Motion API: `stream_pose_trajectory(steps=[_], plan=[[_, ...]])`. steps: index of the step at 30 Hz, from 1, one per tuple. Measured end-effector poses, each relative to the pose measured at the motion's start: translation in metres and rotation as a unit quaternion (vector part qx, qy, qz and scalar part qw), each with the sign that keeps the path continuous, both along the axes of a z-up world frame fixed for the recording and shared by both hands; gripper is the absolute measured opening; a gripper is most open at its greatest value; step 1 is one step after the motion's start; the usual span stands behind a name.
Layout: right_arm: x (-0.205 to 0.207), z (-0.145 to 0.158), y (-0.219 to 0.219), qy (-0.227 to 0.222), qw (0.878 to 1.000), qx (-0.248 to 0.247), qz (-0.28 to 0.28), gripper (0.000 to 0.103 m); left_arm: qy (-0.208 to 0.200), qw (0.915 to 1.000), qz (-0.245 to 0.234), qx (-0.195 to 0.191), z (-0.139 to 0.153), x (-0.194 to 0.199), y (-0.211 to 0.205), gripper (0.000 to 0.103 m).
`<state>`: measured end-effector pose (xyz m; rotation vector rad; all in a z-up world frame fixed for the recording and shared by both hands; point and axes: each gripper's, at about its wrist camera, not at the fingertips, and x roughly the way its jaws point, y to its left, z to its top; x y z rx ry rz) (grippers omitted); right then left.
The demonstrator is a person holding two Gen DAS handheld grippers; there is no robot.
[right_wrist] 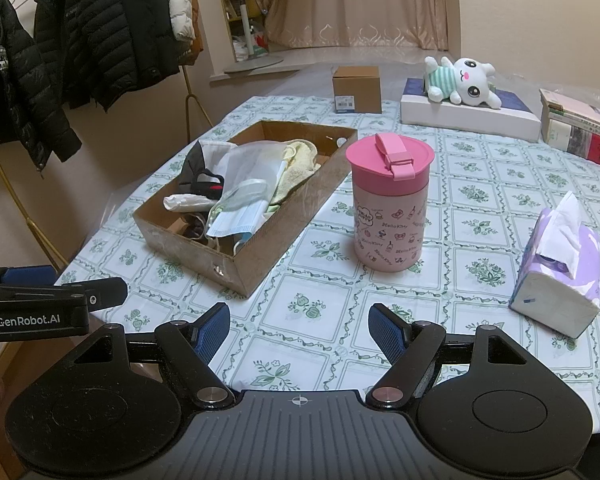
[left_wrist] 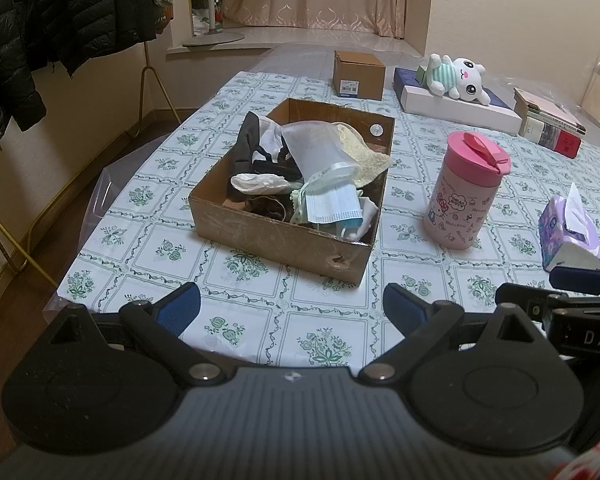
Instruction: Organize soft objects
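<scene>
An open cardboard box [left_wrist: 284,240] [right_wrist: 256,256] stands on the table, filled with soft items: a blue face mask [left_wrist: 332,204] [right_wrist: 236,220], a cream towel [left_wrist: 368,152] [right_wrist: 296,160], a clear plastic bag [left_wrist: 320,148] and dark cloth [left_wrist: 248,140]. A white plush toy [left_wrist: 458,78] [right_wrist: 464,80] lies on a flat white box [left_wrist: 456,110] [right_wrist: 468,118] at the far right. My left gripper [left_wrist: 292,308] is open and empty, just before the box. My right gripper [right_wrist: 300,326] is open and empty, near the table's front edge.
A pink Hello Kitty cup [left_wrist: 466,192] [right_wrist: 390,204] stands right of the box. A purple tissue pack [left_wrist: 572,232] [right_wrist: 560,264] lies further right. A small closed carton [left_wrist: 358,74] [right_wrist: 358,88] and stacked books [left_wrist: 550,124] [right_wrist: 580,128] sit at the back. Jackets [right_wrist: 60,52] hang left.
</scene>
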<state>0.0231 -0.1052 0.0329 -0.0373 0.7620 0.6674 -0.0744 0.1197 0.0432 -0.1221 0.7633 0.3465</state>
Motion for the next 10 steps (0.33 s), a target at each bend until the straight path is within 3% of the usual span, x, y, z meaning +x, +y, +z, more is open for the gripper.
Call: stream_pose_trajectory(steps=[10], plan=[[-0.0014, -0.0004, -0.0001, -0.001, 1.0, 0.0, 0.0, 0.076, -0.006, 1.0, -0.001, -0.004, -0.0015, -0.0015, -0.0019, 0.097]])
